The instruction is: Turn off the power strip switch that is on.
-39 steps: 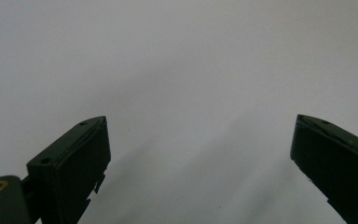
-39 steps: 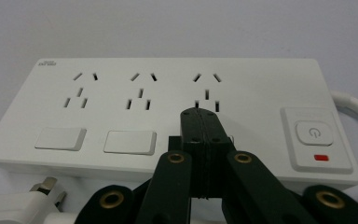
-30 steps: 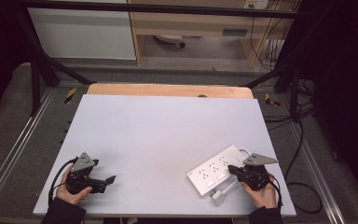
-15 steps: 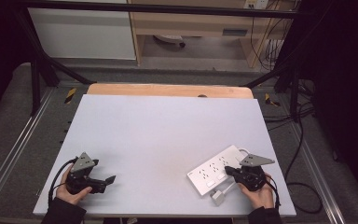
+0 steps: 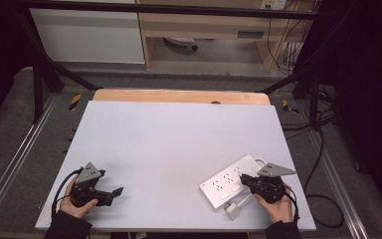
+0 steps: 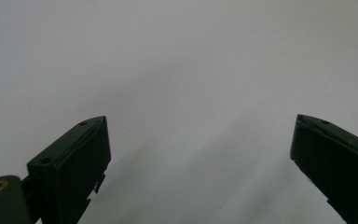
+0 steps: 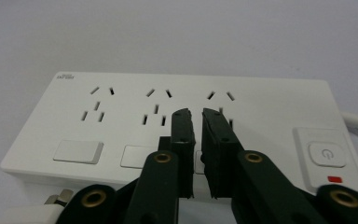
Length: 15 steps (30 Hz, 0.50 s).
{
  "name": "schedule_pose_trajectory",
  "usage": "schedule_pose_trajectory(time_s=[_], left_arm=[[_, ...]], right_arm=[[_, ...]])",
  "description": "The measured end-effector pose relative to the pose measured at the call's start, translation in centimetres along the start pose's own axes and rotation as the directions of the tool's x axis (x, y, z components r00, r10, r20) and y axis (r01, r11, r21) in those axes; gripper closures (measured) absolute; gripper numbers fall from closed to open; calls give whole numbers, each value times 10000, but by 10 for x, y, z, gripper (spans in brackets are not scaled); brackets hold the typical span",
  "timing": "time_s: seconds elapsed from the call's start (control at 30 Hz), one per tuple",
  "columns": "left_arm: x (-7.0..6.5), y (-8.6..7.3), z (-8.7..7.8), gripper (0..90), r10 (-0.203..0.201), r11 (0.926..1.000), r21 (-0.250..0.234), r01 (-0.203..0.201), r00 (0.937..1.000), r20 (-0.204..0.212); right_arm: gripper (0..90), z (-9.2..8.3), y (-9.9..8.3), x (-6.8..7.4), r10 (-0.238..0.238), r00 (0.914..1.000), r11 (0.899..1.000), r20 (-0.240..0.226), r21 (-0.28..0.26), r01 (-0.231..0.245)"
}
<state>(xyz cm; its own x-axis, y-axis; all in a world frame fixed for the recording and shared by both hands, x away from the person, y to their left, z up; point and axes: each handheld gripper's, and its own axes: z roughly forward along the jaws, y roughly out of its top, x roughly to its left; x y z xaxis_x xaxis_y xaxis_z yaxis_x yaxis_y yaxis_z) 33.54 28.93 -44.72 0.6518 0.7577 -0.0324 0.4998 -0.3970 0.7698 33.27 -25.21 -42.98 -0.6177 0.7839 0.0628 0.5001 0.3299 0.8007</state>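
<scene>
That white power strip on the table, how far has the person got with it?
Little looks done: the power strip lies flat near the table's right front, nothing plugged into its sockets. In hand: the right gripper, jaws nearly shut and holding nothing, hovers over its sockets and switches. A white plug lies loose beside it. The left gripper waits open, apart. Any plugging or switching probably remains.

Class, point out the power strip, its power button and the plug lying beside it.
Power strip (image 7: 121, 121), right gripper view, on its white top face.
Power button (image 7: 327, 154), right gripper view, on the button's middle.
Plug (image 5: 232, 211), high view, on its white body.
</scene>
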Motion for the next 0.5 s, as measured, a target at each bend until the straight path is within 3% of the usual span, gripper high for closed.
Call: schedule_pose_trajectory(time_s=[0.07,0.1,0.17,0.3,0.33,0.37,0.5], left_arm=[[0,0,0,44,-1,10000,3,1,10000,3],[0,0,0,45,11,10000,8,-11,10000,0],[0,0,0,45,6,10000,15,-6,10000,0],[0,0,0,45,11,10000,17,-11,10000,3],[0,0,0,44,6,10000,19,-6,10000,-2],[0,0,0,44,6,10000,20,-6,10000,3],[0,0,0,45,5,10000,18,-5,10000,6]], right_arm=[[745,-2,0,-2,156,9999,9998,73,-84,-155],[670,-3,0,-3,213,9996,9997,172,-99,-211],[638,-4,0,-4,292,9994,9995,200,-119,-290],[471,-4,-2,-7,310,9987,9994,413,-145,-304],[379,-4,-3,-9,340,9982,9993,493,-167,-332],[379,-4,-3,-9,340,9982,9993,493,-167,-332],[224,-5,-6,-13,544,9958,9985,731,-72,-540]])
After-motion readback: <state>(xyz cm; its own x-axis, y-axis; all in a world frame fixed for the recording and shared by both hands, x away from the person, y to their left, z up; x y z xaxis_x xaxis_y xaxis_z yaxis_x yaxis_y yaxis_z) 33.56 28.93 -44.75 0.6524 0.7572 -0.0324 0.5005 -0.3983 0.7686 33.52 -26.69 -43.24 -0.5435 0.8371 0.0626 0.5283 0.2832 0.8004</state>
